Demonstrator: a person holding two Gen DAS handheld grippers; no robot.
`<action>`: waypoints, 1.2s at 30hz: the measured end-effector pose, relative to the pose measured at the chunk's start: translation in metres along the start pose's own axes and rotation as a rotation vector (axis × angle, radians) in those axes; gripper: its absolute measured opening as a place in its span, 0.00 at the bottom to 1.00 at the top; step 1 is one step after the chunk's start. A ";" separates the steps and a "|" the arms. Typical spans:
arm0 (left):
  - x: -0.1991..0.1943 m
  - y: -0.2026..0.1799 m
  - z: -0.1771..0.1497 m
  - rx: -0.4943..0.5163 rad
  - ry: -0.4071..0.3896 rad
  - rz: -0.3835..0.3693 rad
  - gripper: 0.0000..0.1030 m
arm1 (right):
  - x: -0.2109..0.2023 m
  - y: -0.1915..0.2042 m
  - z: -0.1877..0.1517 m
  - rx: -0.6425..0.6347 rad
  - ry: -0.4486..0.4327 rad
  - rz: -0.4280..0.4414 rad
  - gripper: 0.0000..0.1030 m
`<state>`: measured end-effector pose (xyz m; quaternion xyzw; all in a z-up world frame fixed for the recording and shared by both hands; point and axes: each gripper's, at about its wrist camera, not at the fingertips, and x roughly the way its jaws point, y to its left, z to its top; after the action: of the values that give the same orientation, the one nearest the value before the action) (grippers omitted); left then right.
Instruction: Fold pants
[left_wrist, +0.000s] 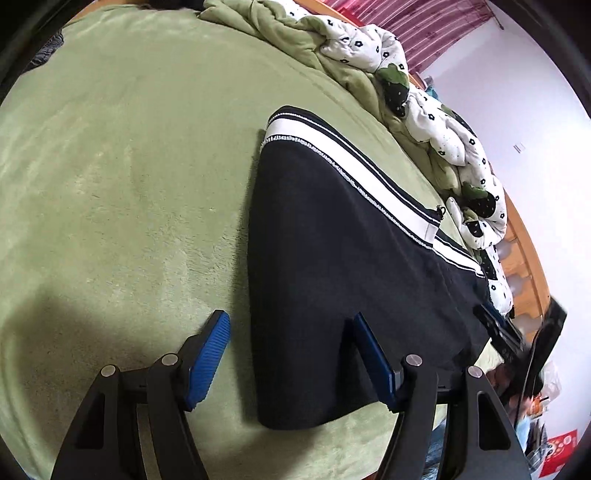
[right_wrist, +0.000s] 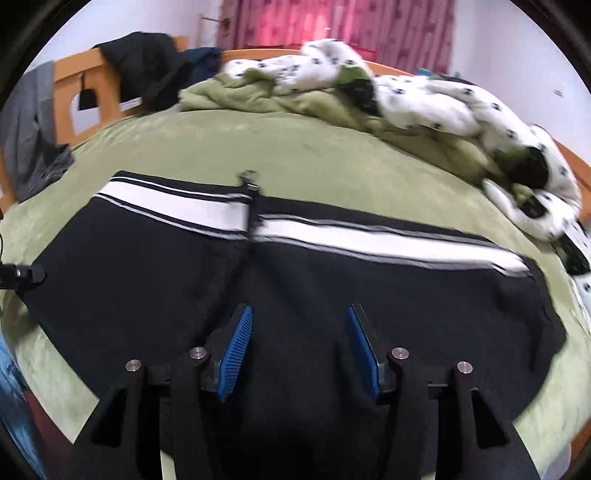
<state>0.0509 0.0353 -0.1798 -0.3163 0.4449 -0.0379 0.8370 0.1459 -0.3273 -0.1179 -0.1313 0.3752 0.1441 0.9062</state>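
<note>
Dark navy pants (left_wrist: 332, 266) with a white side stripe lie flat on the green bed cover (left_wrist: 129, 184). My left gripper (left_wrist: 291, 321) is open and empty, hovering over the pants' left end, its left finger over the cover and its right finger over the cloth. In the right wrist view the pants (right_wrist: 147, 266) spread across the bed, stripe (right_wrist: 332, 236) along the far edge. My right gripper (right_wrist: 299, 314) is open and empty, just above the middle of the pants. The right gripper also shows at the left wrist view's right edge (left_wrist: 506, 332).
A crumpled green and white flower-print quilt (right_wrist: 406, 99) lies along the far side of the bed. Dark clothes (right_wrist: 147, 62) hang on the wooden bed frame (right_wrist: 70, 74). Pink curtains (right_wrist: 332, 26) and a white wall are behind.
</note>
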 end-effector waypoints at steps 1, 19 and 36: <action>0.001 0.000 0.000 -0.009 0.001 -0.002 0.64 | -0.006 -0.008 -0.006 0.029 -0.009 -0.029 0.50; -0.024 -0.191 0.020 0.384 -0.170 -0.005 0.19 | -0.029 -0.068 -0.031 0.274 -0.006 0.034 0.51; 0.068 -0.211 -0.036 0.398 0.086 -0.284 0.49 | -0.028 -0.075 -0.034 0.359 -0.011 0.138 0.51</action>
<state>0.1100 -0.1742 -0.1247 -0.2026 0.4152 -0.2555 0.8493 0.1323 -0.4126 -0.1116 0.0590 0.3979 0.1374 0.9051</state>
